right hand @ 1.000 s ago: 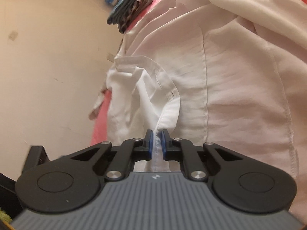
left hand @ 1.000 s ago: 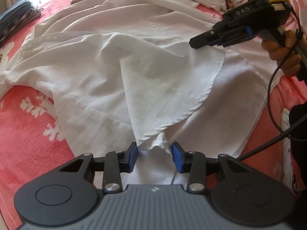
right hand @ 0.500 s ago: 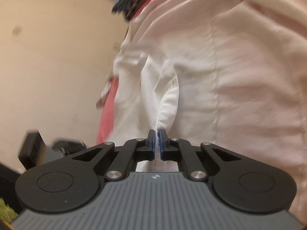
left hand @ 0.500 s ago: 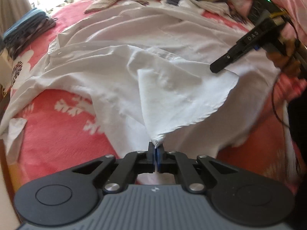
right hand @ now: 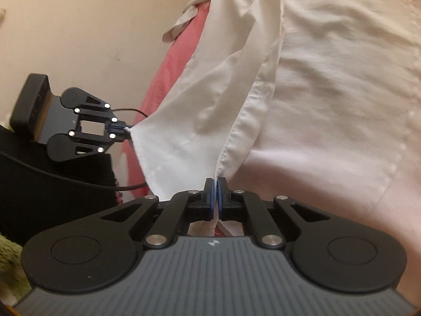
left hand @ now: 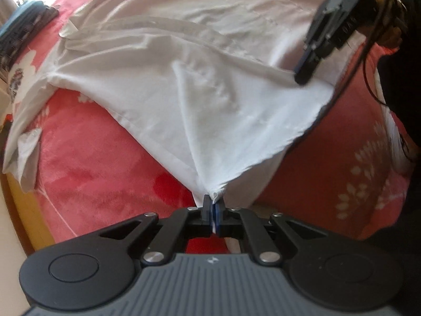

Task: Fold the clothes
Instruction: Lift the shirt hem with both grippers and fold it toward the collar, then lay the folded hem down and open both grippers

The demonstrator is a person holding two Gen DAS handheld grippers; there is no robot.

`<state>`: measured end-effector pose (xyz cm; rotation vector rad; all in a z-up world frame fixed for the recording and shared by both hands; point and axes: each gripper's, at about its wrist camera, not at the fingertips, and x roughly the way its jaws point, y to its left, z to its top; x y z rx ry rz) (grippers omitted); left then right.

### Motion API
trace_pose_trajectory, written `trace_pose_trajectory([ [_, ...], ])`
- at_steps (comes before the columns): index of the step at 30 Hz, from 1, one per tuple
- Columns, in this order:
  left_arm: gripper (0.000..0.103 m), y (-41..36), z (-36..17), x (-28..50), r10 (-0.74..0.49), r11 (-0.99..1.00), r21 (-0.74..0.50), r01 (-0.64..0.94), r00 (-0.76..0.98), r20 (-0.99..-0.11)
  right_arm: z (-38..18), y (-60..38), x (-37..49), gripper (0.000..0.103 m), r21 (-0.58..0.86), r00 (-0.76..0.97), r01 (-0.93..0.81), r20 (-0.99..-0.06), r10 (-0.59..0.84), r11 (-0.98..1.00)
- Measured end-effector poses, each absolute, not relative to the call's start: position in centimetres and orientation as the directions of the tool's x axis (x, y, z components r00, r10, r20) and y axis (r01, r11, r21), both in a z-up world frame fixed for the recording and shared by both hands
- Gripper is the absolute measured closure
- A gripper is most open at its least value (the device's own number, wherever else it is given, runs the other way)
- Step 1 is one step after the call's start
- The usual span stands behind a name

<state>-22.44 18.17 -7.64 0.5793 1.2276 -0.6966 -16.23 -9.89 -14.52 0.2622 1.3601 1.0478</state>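
Nearest the left wrist camera, left gripper (left hand: 212, 205), black with blue pads, clamped shut on a pointed corner of the white cotton shirt (left hand: 200, 100), cloth pinched thin between the pads and pulled taut into a lifted triangle. Jaws just closed onto that corner within the last moments. Below the raised flap, bare coral-red blanket with pale leaf and flower print (left hand: 86, 168), spread over the bed. Further back and to the upper right, right gripper (left hand: 305, 75), tips sunk into the shirt's hem edge, a dark cable trailing behind it. Beyond, rest of the shirt lying rumpled across the blanket, one sleeve draped off the left side. At far left, a folded stack of dark blue-grey clothing (left hand: 23, 26).

From the right wrist camera, right gripper (right hand: 216, 184) likewise closed tight on a stitched hem of the white shirt (right hand: 329, 79), fabric rising straight from between the blue pads. To the left, left gripper (right hand: 125, 129) seen holding its own corner, the stretch of cloth between the two hanging slack-to-taut above the bed edge. Behind, plain beige wall (right hand: 79, 26).
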Motion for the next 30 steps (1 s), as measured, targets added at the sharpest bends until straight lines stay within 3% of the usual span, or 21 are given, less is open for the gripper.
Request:
trace_pose_trajectory([
  [10,0.101,20.1,-7.9,-23.6,-0.119,0.625,0.042,0.779,0.148,-0.982,-13.6,-8.9,-15.0,0.102,0.716,-0.181,-0.460,-0.655,0.734,0.525],
  [19,0.099,20.7,-10.6,-24.5,-0.073,0.602,-0.027,0.798,0.021,-0.997,-14.6,-9.9,-14.8,0.102,0.697,-0.207,-0.452,-0.689,0.695,0.557],
  [22,0.096,21.7,-11.4,-24.5,-0.060,0.630,-0.075,0.773,-0.047,-0.997,-15.4,-9.6,-14.8,0.102,0.682,-0.214,-0.449,-0.709,0.672,0.577],
  [23,0.089,22.2,-11.3,-24.2,-0.066,0.646,-0.096,0.757,-0.069,-0.995,-15.6,-9.4,-14.9,0.101,0.667,-0.217,-0.458,-0.724,0.654,0.587],
  [27,0.068,25.4,-9.1,-22.1,-0.148,0.740,-0.209,0.640,-0.150,-0.978,-15.4,-9.1,-14.9,0.095,0.644,-0.226,-0.493,-0.744,0.628,0.585],
  [30,0.063,29.0,-7.4,-21.9,-0.207,0.787,-0.289,0.545,-0.208,-0.956,-14.1,-10.1,-14.2,0.070,0.621,-0.212,-0.529,-0.757,0.618,0.579],
])
